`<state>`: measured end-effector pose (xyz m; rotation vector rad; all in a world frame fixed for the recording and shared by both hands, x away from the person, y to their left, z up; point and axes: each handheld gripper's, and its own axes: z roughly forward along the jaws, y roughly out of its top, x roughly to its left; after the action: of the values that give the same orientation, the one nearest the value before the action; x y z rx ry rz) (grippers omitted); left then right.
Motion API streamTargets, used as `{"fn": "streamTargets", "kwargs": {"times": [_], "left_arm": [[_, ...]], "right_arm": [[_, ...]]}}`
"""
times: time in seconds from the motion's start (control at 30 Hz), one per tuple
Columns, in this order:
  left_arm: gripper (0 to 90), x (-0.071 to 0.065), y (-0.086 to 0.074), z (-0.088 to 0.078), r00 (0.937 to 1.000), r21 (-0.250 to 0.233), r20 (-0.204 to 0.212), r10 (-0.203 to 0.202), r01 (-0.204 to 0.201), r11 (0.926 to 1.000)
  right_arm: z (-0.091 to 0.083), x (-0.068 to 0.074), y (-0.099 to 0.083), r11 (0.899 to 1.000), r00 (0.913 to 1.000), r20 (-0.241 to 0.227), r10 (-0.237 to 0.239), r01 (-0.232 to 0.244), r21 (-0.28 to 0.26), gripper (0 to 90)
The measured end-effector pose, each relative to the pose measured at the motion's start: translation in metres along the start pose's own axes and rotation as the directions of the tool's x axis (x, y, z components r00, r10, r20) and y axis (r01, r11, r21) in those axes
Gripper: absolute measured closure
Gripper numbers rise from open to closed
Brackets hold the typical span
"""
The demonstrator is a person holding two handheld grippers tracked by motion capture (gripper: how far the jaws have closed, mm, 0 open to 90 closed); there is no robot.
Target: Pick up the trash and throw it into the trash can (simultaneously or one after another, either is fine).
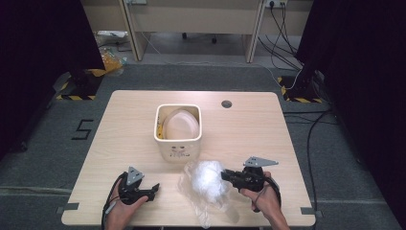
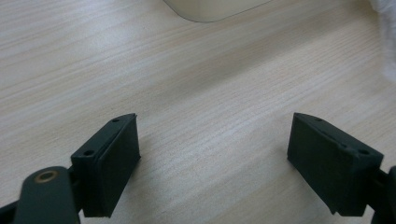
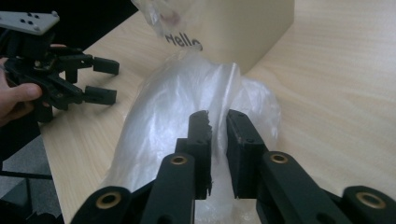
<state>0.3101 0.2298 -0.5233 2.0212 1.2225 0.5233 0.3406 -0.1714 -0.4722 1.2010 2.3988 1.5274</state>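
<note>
Film is bunching between the right claw point(image 3: 217, 116), which is pinching the clear plastic bag point(image 1: 207, 183); tugging risks tearing it. Left claw point(image 2: 215, 154) is resting open, holding nothing.

one plastic bag point(image 1: 207, 181), one cream bin point(image 1: 177, 130) and two grippers point(image 1: 143, 193) point(image 1: 229, 176) are counted on one table point(image 1: 249, 139).

Black tools point(image 1: 229, 175), grey 3-corner top plates, brass pivot pins, blk cables; bare forearms.
</note>
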Motion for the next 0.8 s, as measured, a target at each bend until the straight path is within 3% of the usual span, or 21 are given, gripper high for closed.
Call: {"fn": "streamTargets", "kwargs": {"times": [0.1, 0.33, 0.6, 0.8], "left_arm": [[16.0, 0.000, 0.000, 0.000, 1.0000, 0.000, 0.000, 0.000, 0.000, 1.0000], [15.9, 0.000, 0.000, 0.000, 1.0000, 0.000, 0.000, -0.001, 0.001, 1.0000], [15.9, 0.000, 0.000, 0.000, 1.0000, 0.000, 0.000, 0.000, 0.000, 1.0000], [15.9, 0.000, 0.000, 0.000, 1.0000, 0.000, 0.000, 0.000, 0.000, 1.0000]], "right_arm": [[-0.008, 0.001, 0.005, 0.999, 0.9995, 0.001, -0.030, 0.030, -0.029, 85.2], [-0.026, -0.003, 0.019, 0.994, 0.9994, -0.033, -0.008, 0.004, -0.109, 88.2], [-0.051, 0.002, 0.055, 0.975, 0.9949, -0.099, -0.021, -0.002, -0.221, 88.2], [-0.067, 0.009, 0.085, 0.958, 0.9913, -0.119, -0.057, 0.021, -0.285, 88.2]]}}
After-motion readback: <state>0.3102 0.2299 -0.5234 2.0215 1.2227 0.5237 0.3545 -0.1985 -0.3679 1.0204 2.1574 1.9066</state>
